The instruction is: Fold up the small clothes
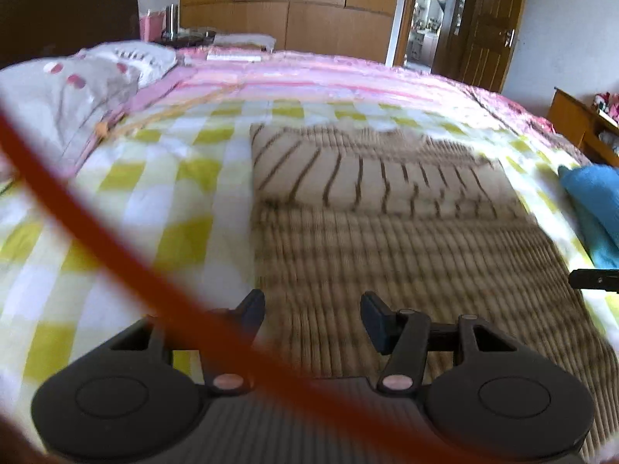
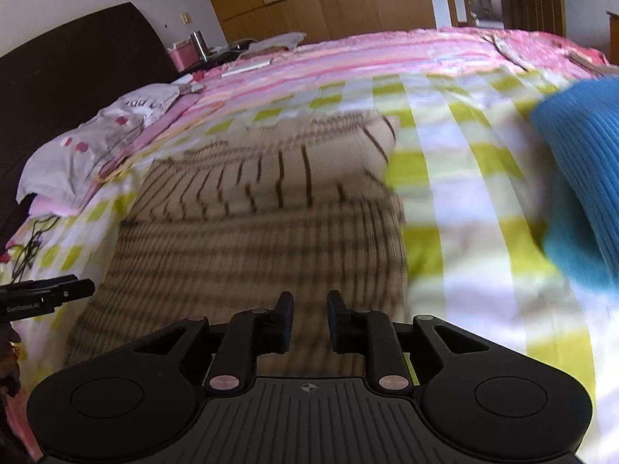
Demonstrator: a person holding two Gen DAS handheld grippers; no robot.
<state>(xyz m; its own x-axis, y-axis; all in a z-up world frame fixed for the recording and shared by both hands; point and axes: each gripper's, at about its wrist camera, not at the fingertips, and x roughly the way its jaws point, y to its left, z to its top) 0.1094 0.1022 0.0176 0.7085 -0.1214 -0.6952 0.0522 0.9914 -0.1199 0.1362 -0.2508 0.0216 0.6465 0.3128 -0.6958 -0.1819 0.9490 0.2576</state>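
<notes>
A beige knit garment with thin brown stripes (image 1: 387,208) lies flat on the bed, its far part folded over toward me; in the right wrist view the same striped garment (image 2: 263,212) fills the middle. My left gripper (image 1: 313,309) hovers over its near left part, open, with nothing between the fingers. My right gripper (image 2: 309,309) hangs over the near right part, its jaws a narrow gap apart and empty. Each view catches the other gripper's tip at its edge. Both views are motion-blurred.
A yellow-and-white checked sheet (image 1: 154,193) covers the bed over a pink striped blanket (image 1: 309,73). A blue knit garment (image 2: 580,170) lies to the right. A grey pillow (image 1: 77,89) sits at the left. An orange cable (image 1: 96,224) crosses the left lens. Wardrobe and door stand behind.
</notes>
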